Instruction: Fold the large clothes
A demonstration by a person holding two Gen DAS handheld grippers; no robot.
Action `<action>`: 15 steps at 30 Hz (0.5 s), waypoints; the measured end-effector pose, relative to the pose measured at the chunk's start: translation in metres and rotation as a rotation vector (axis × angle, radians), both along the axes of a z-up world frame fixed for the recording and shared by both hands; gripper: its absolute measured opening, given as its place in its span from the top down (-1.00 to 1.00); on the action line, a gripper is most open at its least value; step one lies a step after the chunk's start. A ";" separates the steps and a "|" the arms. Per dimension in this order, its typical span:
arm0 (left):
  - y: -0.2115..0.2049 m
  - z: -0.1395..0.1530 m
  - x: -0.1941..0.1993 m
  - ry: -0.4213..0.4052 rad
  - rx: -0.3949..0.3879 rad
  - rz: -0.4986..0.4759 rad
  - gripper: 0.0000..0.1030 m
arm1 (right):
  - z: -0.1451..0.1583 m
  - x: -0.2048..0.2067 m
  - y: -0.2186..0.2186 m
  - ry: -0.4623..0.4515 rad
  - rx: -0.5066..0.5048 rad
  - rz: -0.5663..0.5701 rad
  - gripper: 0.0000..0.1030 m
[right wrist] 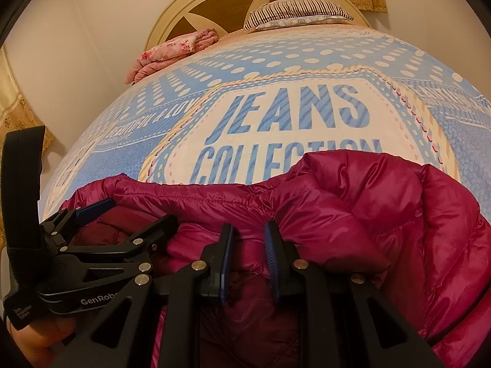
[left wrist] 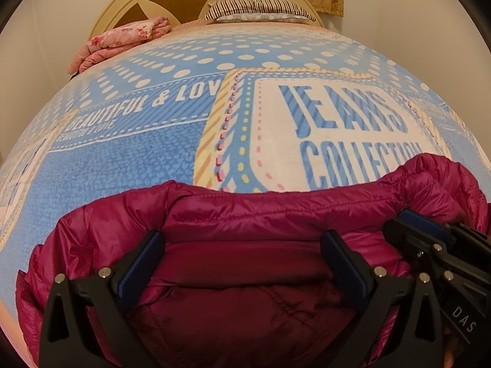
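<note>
Beyond the magenta jacket (left wrist: 245,220) the bed (left wrist: 129,159) lies bare; right view alone shows the right claw (right wrist: 249,260) narrowed on jacket fabric, while the left claw (left wrist: 242,263) gapes wide.

Lower part of the magenta jacket (left wrist: 245,214) — behind the gripper arms, cut by the bottom edge — "COLLECTION" lettering half covered.

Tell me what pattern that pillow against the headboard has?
Dark and white stripes on the striped pillow, clearest in the left wrist view.

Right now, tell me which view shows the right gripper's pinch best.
The right wrist view: the right gripper sits centred, its jaws close together with jacket fabric between. The left wrist view shows it only side-on at the edge.
</note>
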State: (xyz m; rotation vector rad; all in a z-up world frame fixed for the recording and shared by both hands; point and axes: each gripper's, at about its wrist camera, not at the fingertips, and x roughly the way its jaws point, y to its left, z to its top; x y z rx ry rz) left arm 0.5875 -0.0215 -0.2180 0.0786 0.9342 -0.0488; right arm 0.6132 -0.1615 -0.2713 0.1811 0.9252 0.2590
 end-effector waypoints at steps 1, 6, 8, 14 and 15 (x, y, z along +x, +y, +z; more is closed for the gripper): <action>0.000 0.000 0.000 -0.001 0.002 0.000 -1.00 | 0.000 0.000 0.000 0.000 -0.002 0.000 0.57; 0.003 0.008 0.002 0.024 -0.009 -0.013 -1.00 | 0.003 0.001 0.005 0.004 -0.044 0.009 0.56; 0.004 0.020 -0.008 -0.002 0.011 -0.013 -1.00 | 0.010 0.002 0.008 0.025 -0.096 0.056 0.56; 0.025 0.072 -0.070 -0.133 -0.051 -0.038 -1.00 | 0.053 -0.030 -0.028 -0.021 0.006 -0.002 -0.43; 0.031 0.080 -0.086 -0.155 -0.061 -0.040 -1.00 | 0.059 -0.037 -0.033 -0.040 -0.007 -0.013 -0.43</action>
